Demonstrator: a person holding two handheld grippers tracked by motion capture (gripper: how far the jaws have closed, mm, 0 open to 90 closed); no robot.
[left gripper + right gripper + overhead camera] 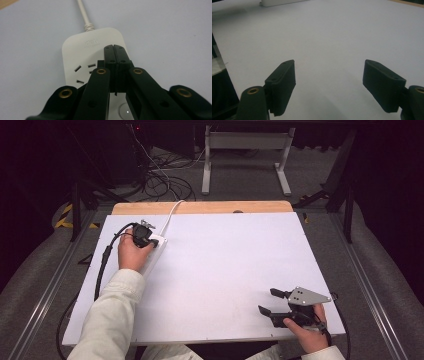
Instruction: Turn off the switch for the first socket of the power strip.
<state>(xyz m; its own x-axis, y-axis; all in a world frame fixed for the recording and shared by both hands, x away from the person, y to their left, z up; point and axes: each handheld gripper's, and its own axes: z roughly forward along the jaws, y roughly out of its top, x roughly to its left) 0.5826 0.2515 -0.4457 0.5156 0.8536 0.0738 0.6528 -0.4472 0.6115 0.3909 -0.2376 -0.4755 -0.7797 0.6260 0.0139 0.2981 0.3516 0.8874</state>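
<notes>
— Dark floor and a tangle of cables (160, 180) lay behind the desk (225, 270), whose white top ran up to a strip of bare wood along the far edge. What sat on it?

— One white power strip (156, 251) lay near the far left part of the desk, with its white cord (171, 214) running off over the wooden strip. In the left gripper view the strip (82, 50) showed one set of socket slots and a round button at the near end.

— And the left tool?

— The left tool (142, 236) was over the strip's far end, held in the person's left hand (131, 252). Seen from its own camera, the left tool (115, 48) had its jaws pressed flat together, nothing between them, their tips above the strip's top face just beside the slots. Whether the tips touched the plastic could not be told.

— The right one?

— The right tool (270, 302) rested low at the near right corner of the desk, in the right hand (310, 332), well apart from the strip. Its jaws stood wide, and in the right gripper view the right tool (329, 85) had only bare white desk between its pads (283, 85). The strip's edge (279, 2) showed far off at the top of that view.
</notes>
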